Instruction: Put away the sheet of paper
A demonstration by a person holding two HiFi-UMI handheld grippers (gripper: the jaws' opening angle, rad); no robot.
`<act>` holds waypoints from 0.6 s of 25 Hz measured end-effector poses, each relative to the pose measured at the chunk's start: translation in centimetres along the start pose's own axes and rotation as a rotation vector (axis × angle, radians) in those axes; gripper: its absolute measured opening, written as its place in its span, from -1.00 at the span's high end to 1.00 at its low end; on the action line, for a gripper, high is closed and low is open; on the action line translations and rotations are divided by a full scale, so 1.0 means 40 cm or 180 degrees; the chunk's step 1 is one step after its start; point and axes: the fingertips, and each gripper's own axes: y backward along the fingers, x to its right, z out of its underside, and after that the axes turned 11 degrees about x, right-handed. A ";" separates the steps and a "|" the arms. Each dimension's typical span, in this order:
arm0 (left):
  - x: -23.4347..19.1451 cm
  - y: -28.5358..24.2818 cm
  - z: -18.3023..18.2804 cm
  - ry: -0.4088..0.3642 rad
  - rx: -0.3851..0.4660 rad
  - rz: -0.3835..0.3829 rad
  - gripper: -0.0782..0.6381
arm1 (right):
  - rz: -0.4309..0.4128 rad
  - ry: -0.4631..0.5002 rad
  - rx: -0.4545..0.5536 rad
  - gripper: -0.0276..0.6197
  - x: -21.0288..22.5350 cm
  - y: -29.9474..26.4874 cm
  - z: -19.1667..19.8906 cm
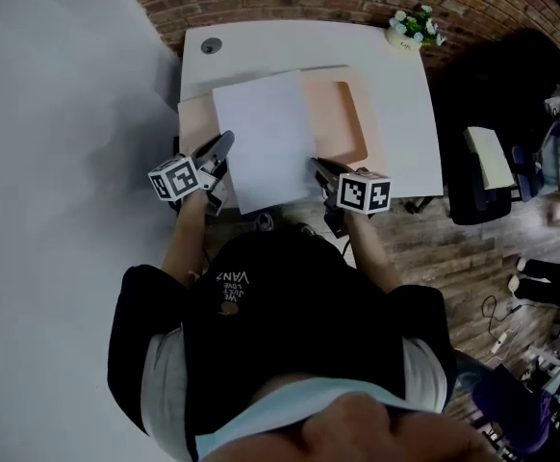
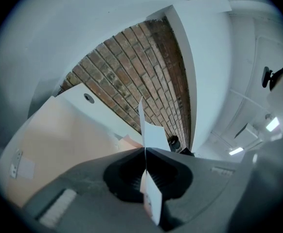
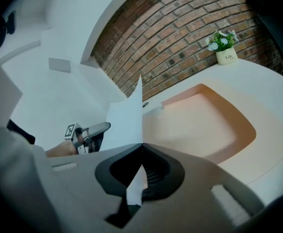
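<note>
White and thin, the sheet of paper (image 1: 266, 142) is being held over the peach tray (image 1: 349, 123) in the head view, its long axis running away from the person. In the left gripper view, the left gripper (image 2: 145, 149) is pinching one side edge, jaws together on it. In the right gripper view, the right gripper (image 3: 141, 144) is clamping the opposite edge. Being light and floppy, it is likely needing both side grips to avoid drooping or creasing.

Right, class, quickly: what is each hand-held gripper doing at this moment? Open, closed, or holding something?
Left hand-held gripper: closed, pinching the left edge of the sheet of paper.
Right hand-held gripper: closed, pinching the right edge of the same sheet.
</note>
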 end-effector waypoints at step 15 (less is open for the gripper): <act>-0.059 -0.059 0.009 0.0107 -0.0215 0.0066 0.78 | 0.0321 -0.0044 0.0043 0.92 0.033 -0.027 -0.002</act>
